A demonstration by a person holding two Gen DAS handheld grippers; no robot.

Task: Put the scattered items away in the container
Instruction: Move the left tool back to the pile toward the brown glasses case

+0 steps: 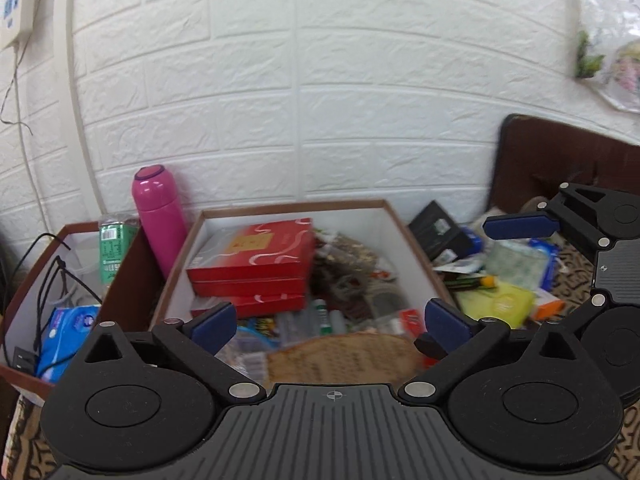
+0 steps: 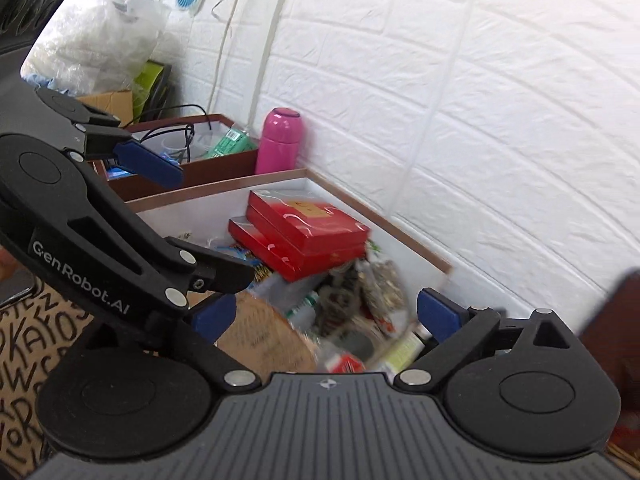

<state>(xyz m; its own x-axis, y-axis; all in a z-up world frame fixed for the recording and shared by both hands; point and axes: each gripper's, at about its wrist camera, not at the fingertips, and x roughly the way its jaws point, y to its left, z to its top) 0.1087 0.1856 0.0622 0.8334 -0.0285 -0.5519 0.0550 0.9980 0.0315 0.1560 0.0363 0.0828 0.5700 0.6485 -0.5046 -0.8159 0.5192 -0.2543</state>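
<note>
A brown-rimmed white box (image 1: 296, 206) holds stacked red boxes (image 1: 256, 258), snack packets and a tan printed packet (image 1: 340, 358). It also shows in the right wrist view (image 2: 224, 192), with the red boxes (image 2: 308, 232). My left gripper (image 1: 328, 320) is open and empty above the box's near edge. My right gripper (image 2: 326, 316) is open and empty over the box's right side; it shows in the left wrist view (image 1: 480, 268). Scattered items lie right of the box: a yellow-green pack (image 1: 498, 302) and a black box (image 1: 436, 232).
A pink bottle (image 1: 158, 216) stands against the white brick wall between the main box and a second box (image 1: 52, 248) with cables, a green pack and a blue pack. A dark brown board (image 1: 560, 156) stands at the right. A patterned cloth (image 2: 24, 356) covers the table.
</note>
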